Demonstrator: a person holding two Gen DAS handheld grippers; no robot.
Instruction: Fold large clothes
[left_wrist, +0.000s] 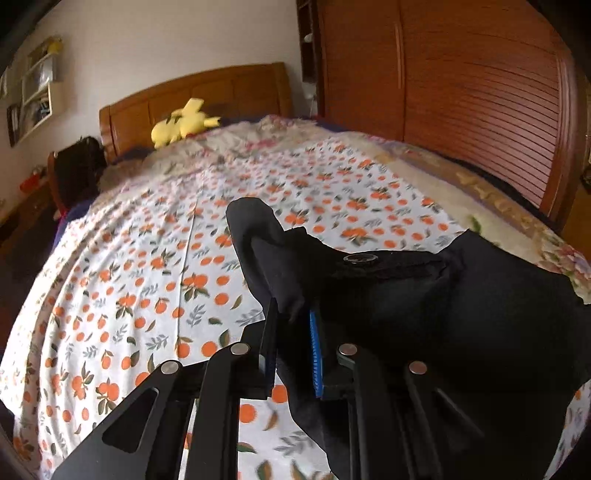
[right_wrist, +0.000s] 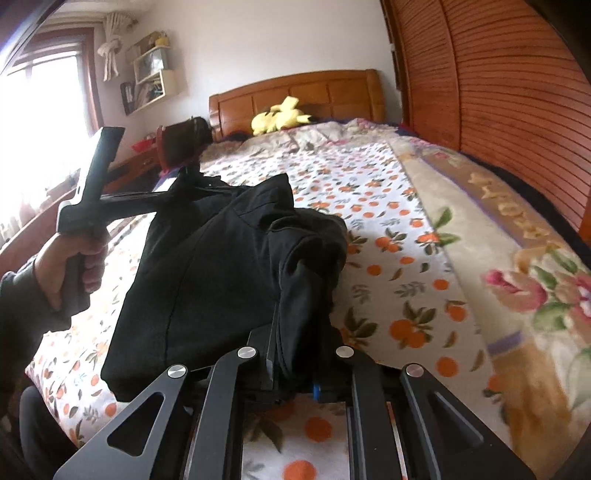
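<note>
A black garment (left_wrist: 424, 306) with a metal snap button (left_wrist: 360, 258) hangs between both grippers above the bed. My left gripper (left_wrist: 293, 317) is shut on one bunched edge of it; black cloth fills the gap between its fingers. My right gripper (right_wrist: 301, 332) is shut on the other bunched edge of the same garment (right_wrist: 207, 280). In the right wrist view the left gripper (right_wrist: 184, 192) shows at the upper left, held in a hand (right_wrist: 74, 266), its fingers buried in the cloth. The garment sags in folds and is crumpled, off the sheet.
A white sheet with an orange-fruit print (left_wrist: 147, 266) covers the bed (right_wrist: 406, 258). A floral blanket (right_wrist: 517, 280) lies along the right side. A yellow plush toy (left_wrist: 183, 122) sits by the wooden headboard (right_wrist: 295, 96). A slatted wooden wardrobe (left_wrist: 480, 92) stands close on the right.
</note>
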